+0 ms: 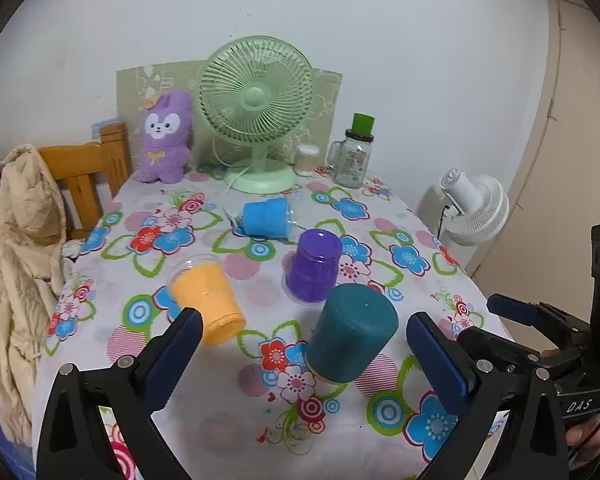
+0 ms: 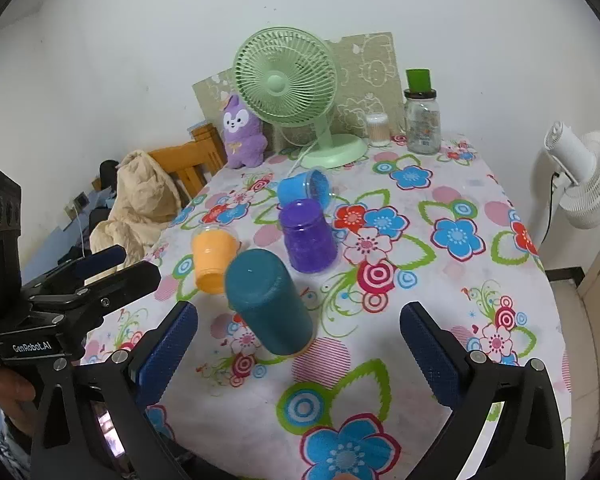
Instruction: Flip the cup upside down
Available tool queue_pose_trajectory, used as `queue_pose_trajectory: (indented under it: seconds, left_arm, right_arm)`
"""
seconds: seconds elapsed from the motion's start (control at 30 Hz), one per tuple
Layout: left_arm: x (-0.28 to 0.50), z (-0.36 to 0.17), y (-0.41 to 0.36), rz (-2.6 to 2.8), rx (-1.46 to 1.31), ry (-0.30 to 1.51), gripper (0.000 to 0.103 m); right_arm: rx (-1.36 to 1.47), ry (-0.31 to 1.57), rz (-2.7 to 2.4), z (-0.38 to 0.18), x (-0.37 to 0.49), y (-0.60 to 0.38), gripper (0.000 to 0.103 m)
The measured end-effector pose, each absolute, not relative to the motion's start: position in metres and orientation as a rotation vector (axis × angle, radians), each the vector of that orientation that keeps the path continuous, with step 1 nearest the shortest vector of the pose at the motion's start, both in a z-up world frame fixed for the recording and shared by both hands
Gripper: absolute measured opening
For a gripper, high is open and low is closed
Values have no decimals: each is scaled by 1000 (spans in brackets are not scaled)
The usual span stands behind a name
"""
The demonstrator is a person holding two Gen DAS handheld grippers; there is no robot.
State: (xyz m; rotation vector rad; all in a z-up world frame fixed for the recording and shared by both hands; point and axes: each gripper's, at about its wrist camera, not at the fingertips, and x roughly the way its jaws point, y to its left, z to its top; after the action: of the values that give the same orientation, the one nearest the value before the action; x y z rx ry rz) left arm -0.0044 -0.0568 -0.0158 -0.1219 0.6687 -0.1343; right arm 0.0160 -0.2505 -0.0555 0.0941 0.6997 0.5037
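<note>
Several cups sit on the floral tablecloth [image 1: 228, 432]. A teal cup [image 1: 350, 332] [image 2: 268, 300] stands upside down nearest me. A purple cup [image 1: 314, 266] [image 2: 308, 236] stands upside down behind it. An orange cup [image 1: 210, 302] [image 2: 212, 256] lies on its side at the left, its mouth away from me. A blue cup [image 1: 268, 218] [image 2: 304, 190] lies on its side farther back. My left gripper [image 1: 304, 352] is open and empty, just short of the teal cup. My right gripper [image 2: 298, 340] is open and empty, the teal cup between its fingers' line.
A green desk fan [image 1: 258, 112], a purple plush toy [image 1: 164, 140], a glass jar with a green lid [image 1: 354, 156] and a small jar [image 1: 308, 158] stand at the table's back. A wooden chair with a beige coat [image 1: 24, 248] is at the left. A white fan [image 1: 476, 208] stands beyond the right edge.
</note>
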Motion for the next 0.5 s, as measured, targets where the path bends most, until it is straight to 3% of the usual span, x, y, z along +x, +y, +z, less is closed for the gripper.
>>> queue_pose_trajectory:
  seconds: [0.5]
  left_arm:
    - [-21,6,-48,-129,-149,596,103]
  right_arm:
    - [56,634,510,-25,-1,-237,103]
